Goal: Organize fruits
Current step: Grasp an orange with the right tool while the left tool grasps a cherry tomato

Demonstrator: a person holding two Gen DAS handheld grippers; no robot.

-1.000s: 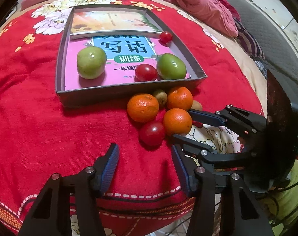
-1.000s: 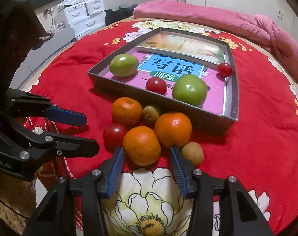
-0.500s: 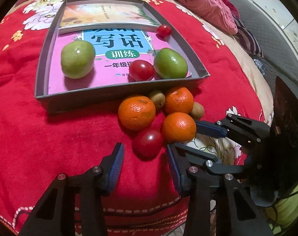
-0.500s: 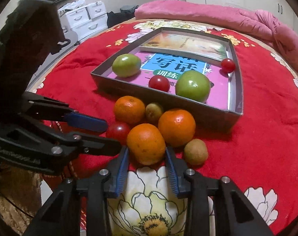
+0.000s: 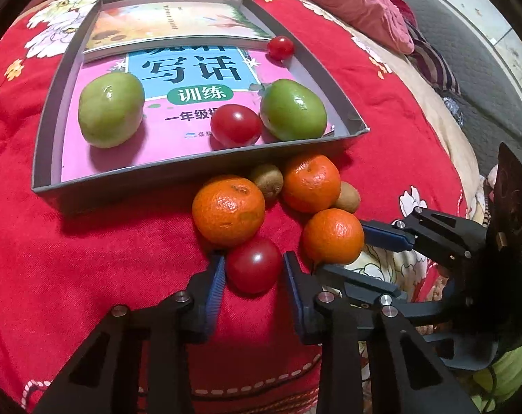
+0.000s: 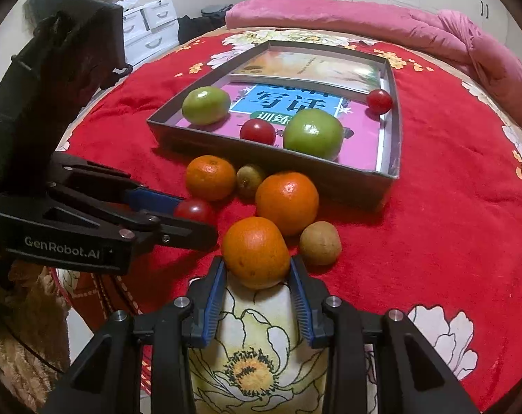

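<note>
A grey box (image 5: 199, 162) on the red bedspread holds two green fruits (image 5: 111, 108) (image 5: 292, 108) and two red tomatoes (image 5: 235, 125) (image 5: 280, 47). In front of it lie three oranges, two kiwis and a red tomato (image 5: 252, 264). My left gripper (image 5: 252, 269) has its jaws around that tomato, pads touching its sides. My right gripper (image 6: 256, 269) has its jaws closed against the nearest orange (image 6: 256, 250). The same orange (image 5: 332, 236) and the tomato (image 6: 193, 209) show in the other views.
Another orange (image 6: 287, 201) and a kiwi (image 6: 319, 243) sit right behind the gripped orange. A third orange (image 5: 228, 210) touches the tomato. Books line the box floor. A pink quilt (image 6: 364, 20) lies at the far edge of the bed.
Both grippers moved forward and narrowed. The left jaws came around the red tomato and the right jaws closed on the nearest orange.
</note>
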